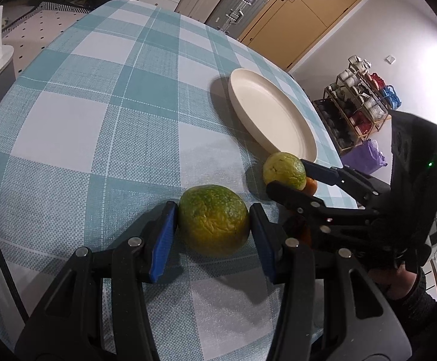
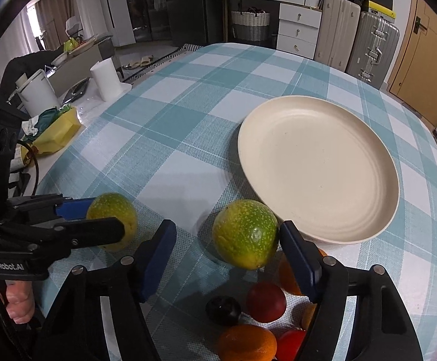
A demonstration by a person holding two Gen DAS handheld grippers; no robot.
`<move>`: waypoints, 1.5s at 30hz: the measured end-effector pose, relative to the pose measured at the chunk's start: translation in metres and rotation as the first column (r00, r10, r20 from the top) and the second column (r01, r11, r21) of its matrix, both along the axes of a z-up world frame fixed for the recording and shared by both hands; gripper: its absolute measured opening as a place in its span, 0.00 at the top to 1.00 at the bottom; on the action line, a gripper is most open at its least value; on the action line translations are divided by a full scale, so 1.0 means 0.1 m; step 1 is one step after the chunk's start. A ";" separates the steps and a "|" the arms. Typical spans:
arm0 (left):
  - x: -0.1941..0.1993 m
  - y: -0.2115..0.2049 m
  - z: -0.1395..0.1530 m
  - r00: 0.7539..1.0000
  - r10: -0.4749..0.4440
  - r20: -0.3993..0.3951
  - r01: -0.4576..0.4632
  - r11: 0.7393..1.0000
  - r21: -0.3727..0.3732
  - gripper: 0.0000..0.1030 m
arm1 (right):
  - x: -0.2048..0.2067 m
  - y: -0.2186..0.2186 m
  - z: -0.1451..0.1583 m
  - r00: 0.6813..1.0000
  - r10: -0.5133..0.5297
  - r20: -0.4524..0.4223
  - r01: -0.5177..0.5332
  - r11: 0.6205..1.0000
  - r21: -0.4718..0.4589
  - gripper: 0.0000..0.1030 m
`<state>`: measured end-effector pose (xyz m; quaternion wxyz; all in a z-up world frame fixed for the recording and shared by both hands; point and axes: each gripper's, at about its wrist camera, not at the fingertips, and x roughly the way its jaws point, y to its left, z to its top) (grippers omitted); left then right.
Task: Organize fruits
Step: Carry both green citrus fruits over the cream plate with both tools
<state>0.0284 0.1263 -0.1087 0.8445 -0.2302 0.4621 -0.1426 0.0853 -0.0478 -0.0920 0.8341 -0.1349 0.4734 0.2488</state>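
My left gripper is shut on a green-orange citrus fruit, both blue pads touching its sides, on the checked tablecloth; it also shows in the right wrist view. My right gripper is open around a second green-yellow fruit; its right pad touches the fruit, its left pad stands apart. That fruit shows in the left wrist view between the right gripper's fingers. A cream plate lies just beyond, holding nothing.
Several loose fruits lie under my right gripper: an orange, a red fruit, a dark plum. A side surface to the left holds a yellow bag and white containers. The table's right edge runs near the plate.
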 end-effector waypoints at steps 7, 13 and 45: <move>0.00 0.00 0.00 1.000 0.000 -0.001 0.000 1.000 -0.003 0.55 | 0.00 0.02 -0.14 0.999 -0.007 -0.033 0.005 0.999 -0.053 0.52; 0.00 -0.01 0.00 1.000 0.003 -0.002 -0.003 1.000 -0.001 0.55 | 0.00 -0.01 -0.13 0.999 -0.007 -0.048 0.007 1.000 -0.010 0.52; 0.84 -0.53 0.65 0.995 -0.068 0.070 0.065 0.997 0.050 0.55 | 0.26 -0.87 0.43 0.995 -0.099 0.031 0.083 0.934 0.346 0.53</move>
